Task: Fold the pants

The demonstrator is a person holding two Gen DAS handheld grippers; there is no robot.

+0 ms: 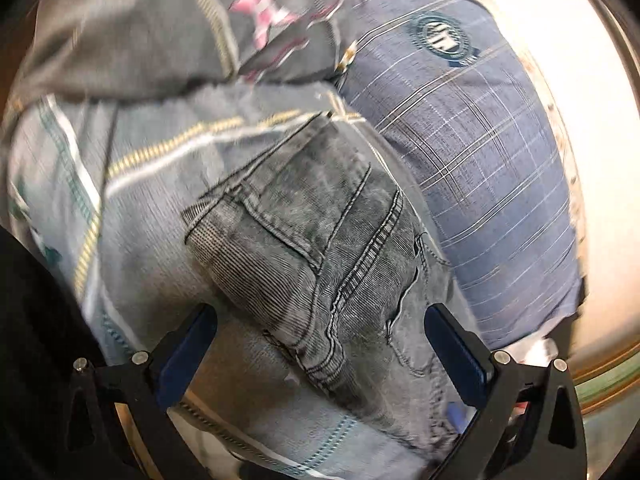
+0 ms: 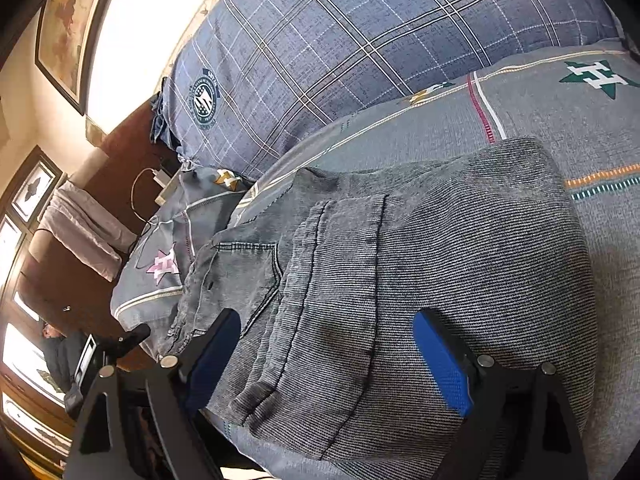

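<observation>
Grey washed pants (image 2: 420, 248) lie folded in a thick stack on the bed, waistband and pocket seams towards the pillow. My right gripper (image 2: 328, 356) stands open, its blue pads (image 2: 444, 364) wide apart on either side of the stack's near edge and not pressing on the cloth. In the blurred left wrist view the same pants (image 1: 320, 240) lie ahead. My left gripper (image 1: 320, 340) is open as well, and the pants' near end shows between its fingers (image 1: 452, 344) without being pinched.
The bed has a grey bedspread (image 2: 540, 120) with star motifs. A blue plaid pillow (image 2: 360, 40) lies just beyond the pants. To the left stand a wooden nightstand (image 2: 120, 160) with a white charger (image 2: 160, 178) and a folded towel (image 2: 80, 228).
</observation>
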